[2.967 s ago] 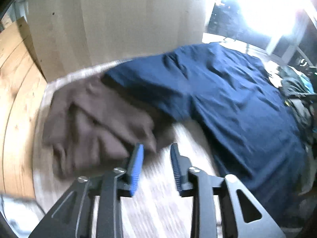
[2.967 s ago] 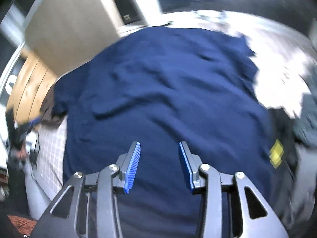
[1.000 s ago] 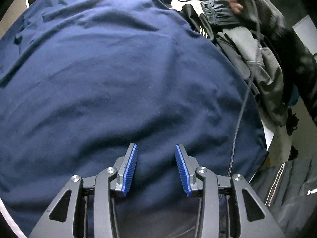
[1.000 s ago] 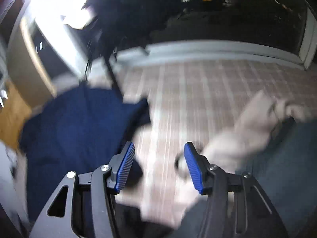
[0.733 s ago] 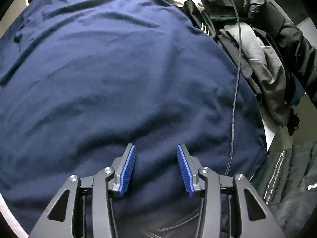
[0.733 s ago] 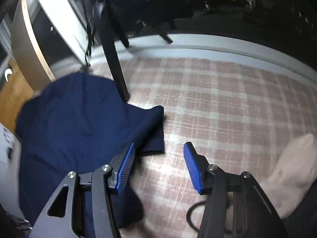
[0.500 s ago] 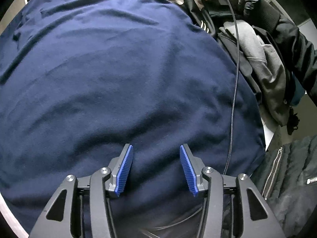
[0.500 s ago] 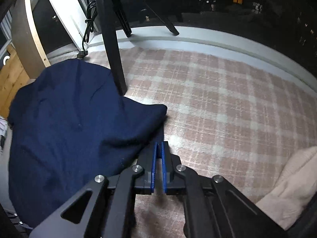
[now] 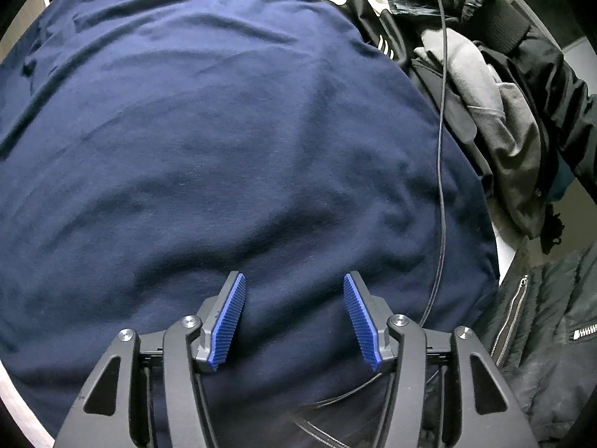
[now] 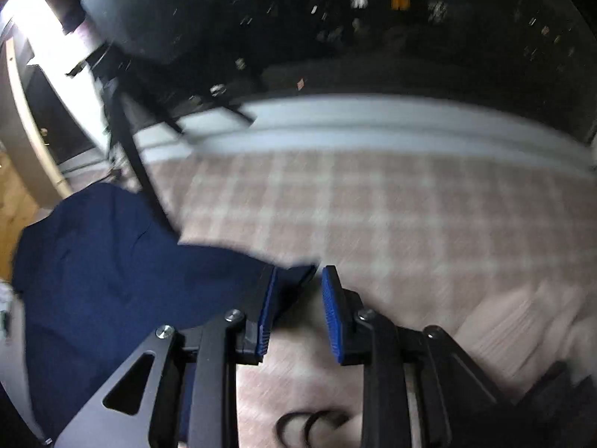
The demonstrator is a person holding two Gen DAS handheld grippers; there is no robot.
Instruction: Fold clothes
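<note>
A navy blue T-shirt [image 9: 224, 142] lies spread flat and fills most of the left wrist view. My left gripper [image 9: 294, 317] is open and empty just above its near part. In the blurred right wrist view the shirt [image 10: 112, 272] lies at the left on a pink plaid cover [image 10: 373, 224]. My right gripper [image 10: 298, 298] is open at the shirt's sleeve tip, which lies by the left finger [image 10: 266, 310]; nothing is held.
A pile of grey and black clothes [image 9: 485, 86] lies right of the shirt. A black cable [image 9: 442, 149] runs across the shirt's right side. A black zipped jacket [image 9: 541, 336] is at the lower right. A dark tripod leg [image 10: 138, 164] stands behind the shirt.
My right gripper was shut at the sleeve tip half a second ago and is now open, and its view is blurred by motion. My left gripper has widened slightly over the shirt.
</note>
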